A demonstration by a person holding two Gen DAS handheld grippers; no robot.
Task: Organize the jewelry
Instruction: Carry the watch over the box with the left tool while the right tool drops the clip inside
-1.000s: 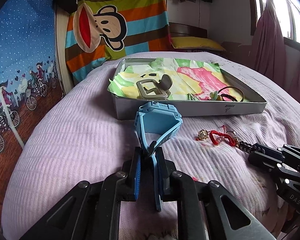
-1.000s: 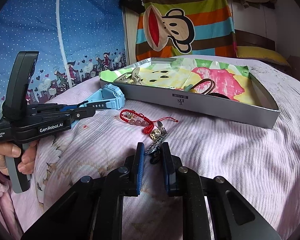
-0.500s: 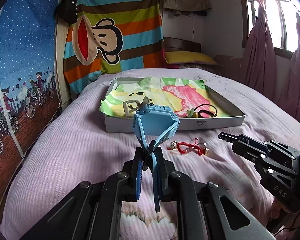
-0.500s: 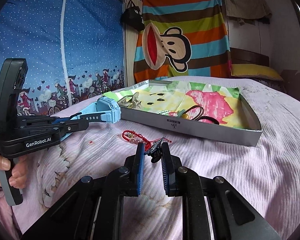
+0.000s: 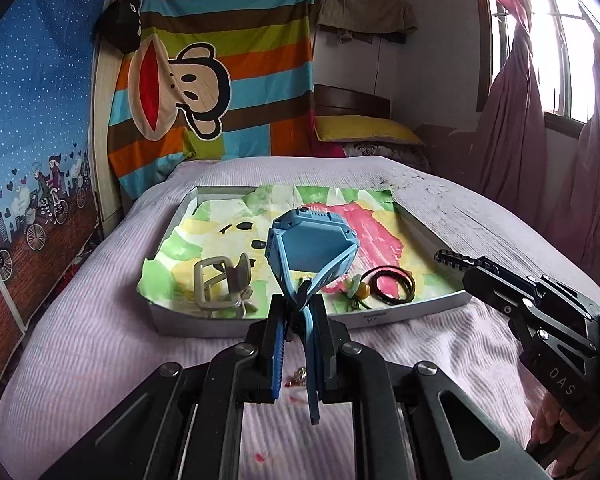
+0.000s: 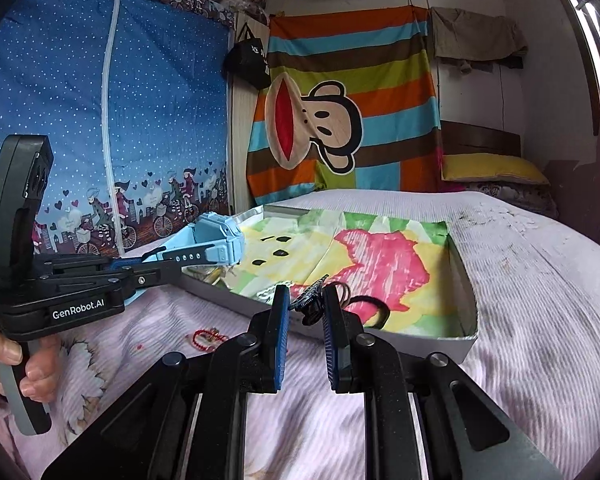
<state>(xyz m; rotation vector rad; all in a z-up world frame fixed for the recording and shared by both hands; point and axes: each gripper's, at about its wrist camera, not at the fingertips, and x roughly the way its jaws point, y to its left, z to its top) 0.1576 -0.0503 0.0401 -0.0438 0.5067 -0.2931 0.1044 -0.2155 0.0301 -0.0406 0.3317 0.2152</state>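
Observation:
My left gripper (image 5: 300, 308) is shut on the strap of a light-blue watch (image 5: 312, 244), which hangs in the air just before the front wall of a grey tray (image 5: 400, 318) lined with colourful paper. My right gripper (image 6: 304, 304) is shut on a small dark toothed hair clip (image 6: 310, 300), also off the bed near the tray's front. Each tool shows in the other view: the right gripper (image 5: 476, 280) with its clip (image 5: 456, 258), the left gripper (image 6: 168, 264) with the watch (image 6: 216, 240). A red bead bracelet (image 6: 208, 336) lies on the bed.
Inside the tray lie a beige claw clip (image 5: 220, 284), black hair ties (image 5: 392, 286) and a small green-and-yellow bead piece (image 5: 360, 288). The tray (image 6: 440, 342) sits on a lilac ribbed bedspread (image 5: 80, 340). A hand (image 6: 4, 360) holds the left tool. Curtains hang at the right.
Both grippers have risen off the bed and come closer to the tray, the left carrying the watch, the right carrying the dark clip. The red bracelet stayed on the bedspread.

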